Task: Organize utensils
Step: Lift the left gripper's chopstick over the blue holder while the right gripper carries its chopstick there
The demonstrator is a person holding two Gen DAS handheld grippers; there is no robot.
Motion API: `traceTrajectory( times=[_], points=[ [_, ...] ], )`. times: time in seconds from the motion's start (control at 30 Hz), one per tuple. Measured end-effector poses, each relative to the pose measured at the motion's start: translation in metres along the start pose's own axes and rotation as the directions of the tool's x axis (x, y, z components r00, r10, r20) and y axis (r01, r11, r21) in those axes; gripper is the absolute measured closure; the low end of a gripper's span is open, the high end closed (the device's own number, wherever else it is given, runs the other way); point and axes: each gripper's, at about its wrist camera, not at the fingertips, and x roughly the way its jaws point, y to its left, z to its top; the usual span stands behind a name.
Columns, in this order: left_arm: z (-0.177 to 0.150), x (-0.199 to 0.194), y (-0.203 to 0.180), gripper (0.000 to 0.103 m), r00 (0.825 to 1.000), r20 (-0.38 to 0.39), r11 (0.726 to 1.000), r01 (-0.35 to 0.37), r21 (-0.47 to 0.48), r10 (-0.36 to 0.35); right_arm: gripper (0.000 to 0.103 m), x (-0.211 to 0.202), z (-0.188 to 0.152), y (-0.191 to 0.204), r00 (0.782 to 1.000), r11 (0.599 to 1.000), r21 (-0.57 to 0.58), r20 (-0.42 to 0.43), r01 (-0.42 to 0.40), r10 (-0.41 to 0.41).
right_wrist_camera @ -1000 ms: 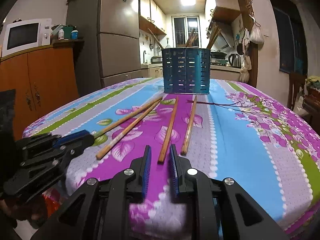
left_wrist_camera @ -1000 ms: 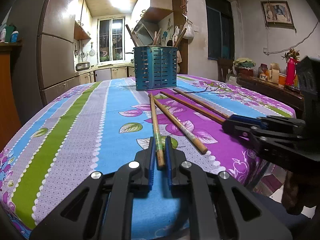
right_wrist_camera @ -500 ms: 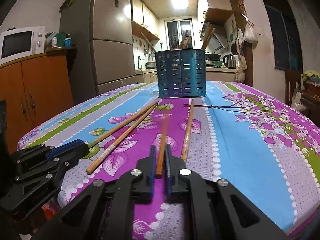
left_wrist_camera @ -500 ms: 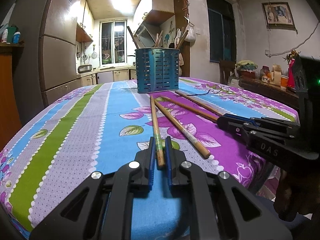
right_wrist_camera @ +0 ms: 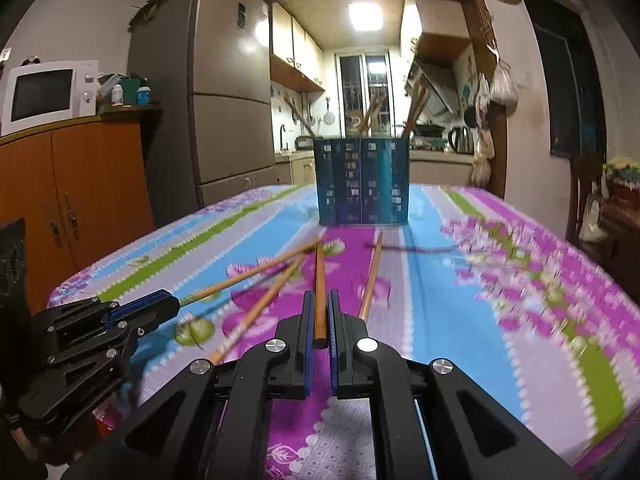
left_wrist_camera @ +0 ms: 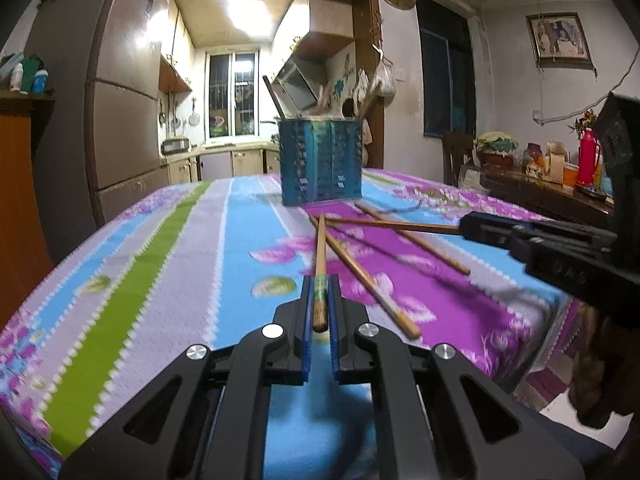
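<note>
A blue perforated utensil holder (left_wrist_camera: pixel 322 160) (right_wrist_camera: pixel 362 180) with several chopsticks in it stands far back on the flowered tablecloth (left_wrist_camera: pixel 200 264). My left gripper (left_wrist_camera: pixel 320 284) (right_wrist_camera: pixel 162 306) is shut on the near end of a wooden chopstick with a green band (left_wrist_camera: pixel 320 248), held above the cloth. My right gripper (right_wrist_camera: pixel 319 298) (left_wrist_camera: pixel 466 226) is shut on another chopstick (right_wrist_camera: pixel 319 276) (left_wrist_camera: pixel 392 224), also raised and pointing toward the holder. Two loose chopsticks (left_wrist_camera: pixel 368 280) (left_wrist_camera: pixel 412 240) lie on the purple stripe between the grippers.
A tall grey fridge (right_wrist_camera: pixel 232 104) and an orange cabinet (right_wrist_camera: pixel 72 200) with a microwave (right_wrist_camera: pixel 44 94) stand left of the table. A dark sideboard (left_wrist_camera: pixel 544 192) with a red flask and jars runs along the right. The table's near edge lies just under both grippers.
The right gripper closed on a chopstick and lifted it off the cloth. The left gripper's chopstick also rose at its far end. The two loose chopsticks stayed put.
</note>
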Motion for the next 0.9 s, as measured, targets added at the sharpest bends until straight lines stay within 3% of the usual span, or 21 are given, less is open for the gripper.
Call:
traceTrajectory(
  times=[0.27,0.53,0.7,0.9],
  points=[
    [0.048,-0.017,0.012,0.098,0.992,0.126,0.999,-0.03,0.041,0.025,0.096,-0.029,0.057,-0.002,0.992,0.996,-0.09,0.124,-0.009,0.02],
    [0.109,-0.02,0.01,0.098,0.961,0.277,0.995,-0.05,0.09,0.023,0.096,-0.03,0.117,-0.012,0.973,0.992,-0.115,0.216,-0.06,0.084],
    [0.139,-0.012,0.007,0.098,0.951,0.308,0.994,-0.038,0.1,0.005,0.096,-0.018,0.153,-0.024,0.969,0.99,-0.099,0.217,-0.098,0.118],
    [0.16,-0.001,0.009,0.098,0.953,0.304,0.996,-0.02,0.086,-0.007,0.096,-0.009,0.181,-0.033,0.971,0.988,-0.102,0.197,-0.116,0.134]
  ],
)
